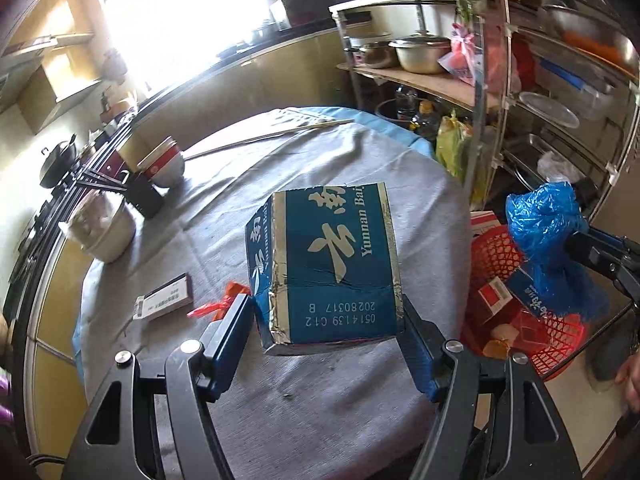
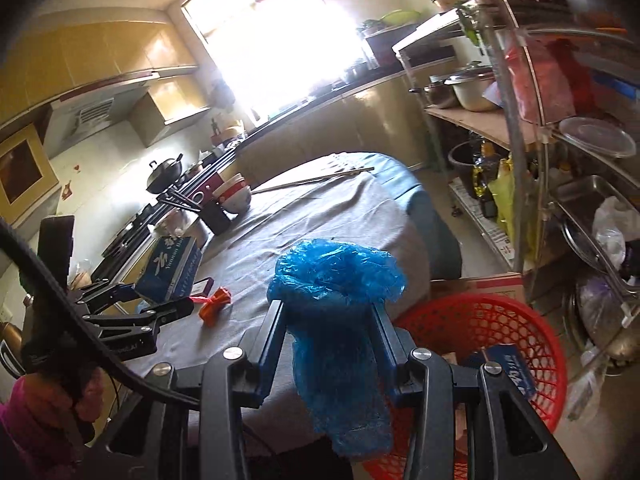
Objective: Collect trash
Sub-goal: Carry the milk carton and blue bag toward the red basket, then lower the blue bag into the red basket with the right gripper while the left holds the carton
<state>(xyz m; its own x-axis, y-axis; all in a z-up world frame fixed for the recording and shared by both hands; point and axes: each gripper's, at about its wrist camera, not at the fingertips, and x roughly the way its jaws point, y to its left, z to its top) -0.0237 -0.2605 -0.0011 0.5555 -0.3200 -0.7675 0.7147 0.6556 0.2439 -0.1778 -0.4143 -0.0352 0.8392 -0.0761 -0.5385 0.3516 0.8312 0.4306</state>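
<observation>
Left wrist view: the left hand-held gripper point(image 1: 326, 312) pinches a blue carton point(image 1: 328, 264) with white lettering and silver-edged seams, its two blue pads pressing the carton's lower side walls, and the carton is held up over the grey cloth of the counter point(image 1: 224, 216). Just left of the carton, on the cloth, lie a crumpled red wrapper point(image 1: 224, 304) and a small flat box point(image 1: 166, 298) with a pale label. Farther back on the counter stand stacked red-and-white bowls point(image 1: 164, 162), a pale bowl point(image 1: 106, 232) near the left edge, and a pair of chopsticks point(image 1: 272, 136) lying across the far side. At the right, beside the counter's edge and lower down, sits a red mesh basket point(image 1: 560, 328) that already holds small boxes, one of them red and one blue. Right wrist view: the right hand-held gripper point(image 2: 330, 320) is clamped on a scrunched blue plastic bag point(image 2: 336, 312), which bulges above the pads and hangs below them, near the counter's right edge and just left of the basket point(image 2: 480, 316). The same view shows the left hand-held gripper point(image 2: 164, 300) with the carton point(image 2: 170, 268) at the far left.
</observation>
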